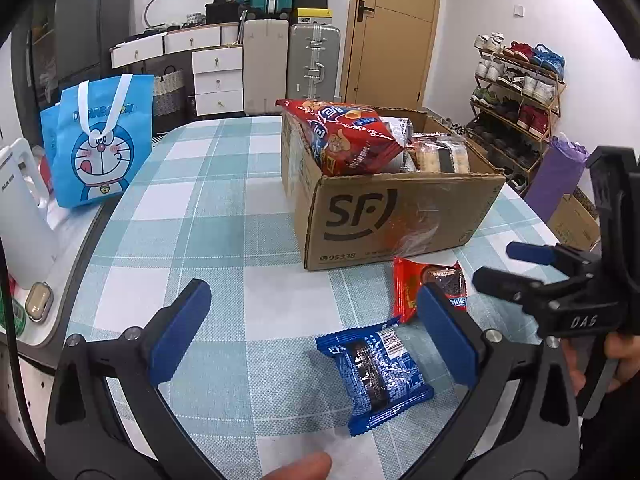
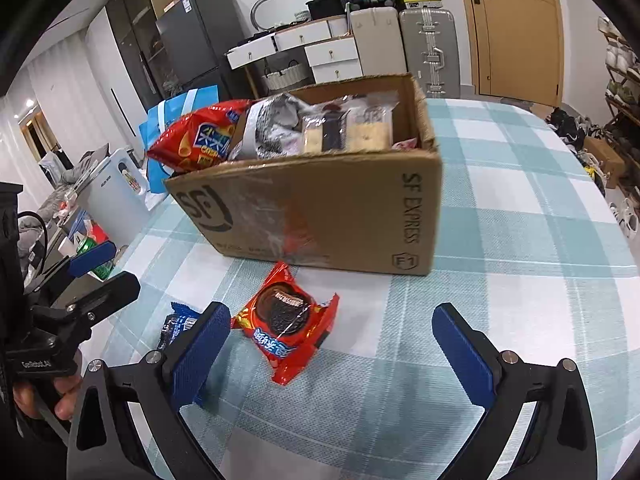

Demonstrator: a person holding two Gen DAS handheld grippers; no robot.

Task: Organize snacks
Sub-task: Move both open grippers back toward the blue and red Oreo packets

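Observation:
A brown SF cardboard box (image 1: 400,220) holds a red chip bag (image 1: 344,136) and several wrapped snacks; it also shows in the right wrist view (image 2: 340,216). A blue cookie packet (image 1: 376,372) lies on the checked tablecloth between my left gripper's (image 1: 316,336) open fingers, nearer the right finger. A red cookie packet (image 2: 288,324) lies in front of the box, just inside the left finger of my open right gripper (image 2: 340,348); it also shows in the left wrist view (image 1: 408,288). The blue packet (image 2: 176,326) peeks out behind that finger. Both grippers are empty.
A blue Doraemon bag (image 1: 100,144) and a white kettle (image 1: 20,216) stand at the table's left edge. A shoe rack (image 1: 520,96) and a purple bag (image 1: 556,176) are off to the right. Suitcases and drawers line the back wall.

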